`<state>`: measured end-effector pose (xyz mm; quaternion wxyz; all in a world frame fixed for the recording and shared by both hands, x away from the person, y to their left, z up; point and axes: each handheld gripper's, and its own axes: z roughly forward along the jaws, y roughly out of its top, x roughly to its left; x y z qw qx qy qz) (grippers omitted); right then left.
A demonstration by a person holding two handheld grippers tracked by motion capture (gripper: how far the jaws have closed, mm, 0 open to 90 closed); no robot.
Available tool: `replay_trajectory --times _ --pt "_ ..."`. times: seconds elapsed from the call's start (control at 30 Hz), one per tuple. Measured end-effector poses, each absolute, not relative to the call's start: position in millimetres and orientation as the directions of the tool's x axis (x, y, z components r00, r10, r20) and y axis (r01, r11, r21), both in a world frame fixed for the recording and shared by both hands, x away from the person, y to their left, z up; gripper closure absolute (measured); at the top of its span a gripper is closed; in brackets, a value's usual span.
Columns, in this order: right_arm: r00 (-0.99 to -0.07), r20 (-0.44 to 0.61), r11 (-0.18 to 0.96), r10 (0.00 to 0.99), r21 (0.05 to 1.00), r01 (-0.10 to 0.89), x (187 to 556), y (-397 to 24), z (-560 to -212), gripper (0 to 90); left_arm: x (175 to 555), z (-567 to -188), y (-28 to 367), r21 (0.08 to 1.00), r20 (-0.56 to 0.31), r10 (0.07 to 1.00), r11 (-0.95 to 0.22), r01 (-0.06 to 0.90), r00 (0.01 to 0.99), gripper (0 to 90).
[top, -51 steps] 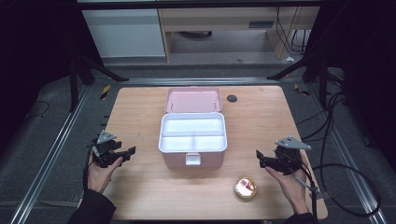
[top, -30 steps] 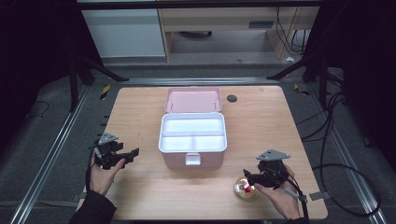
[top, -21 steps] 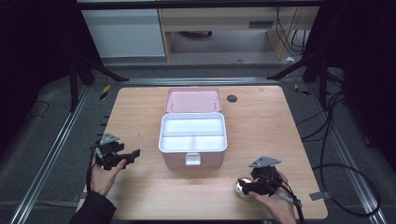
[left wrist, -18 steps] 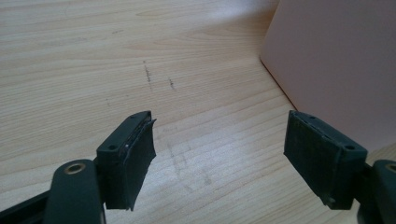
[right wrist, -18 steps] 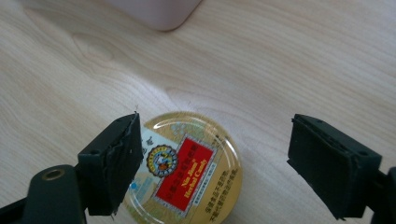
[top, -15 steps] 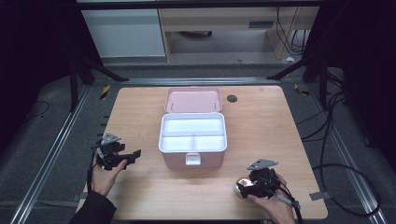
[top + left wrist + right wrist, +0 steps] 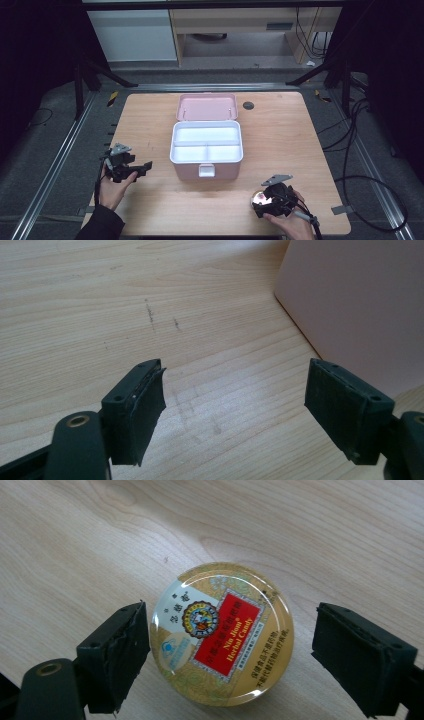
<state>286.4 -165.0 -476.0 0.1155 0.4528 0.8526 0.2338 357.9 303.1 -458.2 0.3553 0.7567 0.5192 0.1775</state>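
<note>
Right gripper view looks down on a round tin [image 7: 222, 635] lying flat on the wooden table [image 7: 75, 540], between the right gripper [image 7: 230, 652]'s jaws, which have just been opening and stand wide, one pad close beside the rim, the other apart from it. I judge this the approach to a grasp: next, settle lower and close evenly on the rim. Its red label reads "Nin Jiom Herbal Candy", with Chinese characters too small to read. Ahead and to the side sits the open pink box [image 7: 207, 145]. The left gripper [image 7: 235, 405] hangs released, empty, beside that box.
</note>
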Motion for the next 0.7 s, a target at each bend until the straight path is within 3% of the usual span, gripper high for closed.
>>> replay_trajectory --times 0.7 --pt "-0.582 0.015 0.537 0.813 0.369 0.759 291.6 -155.5 -486.6 19.8 359.3 -460.6 300.1 0.706 -0.097 0.907 -0.227 0.671 0.409 23.3"
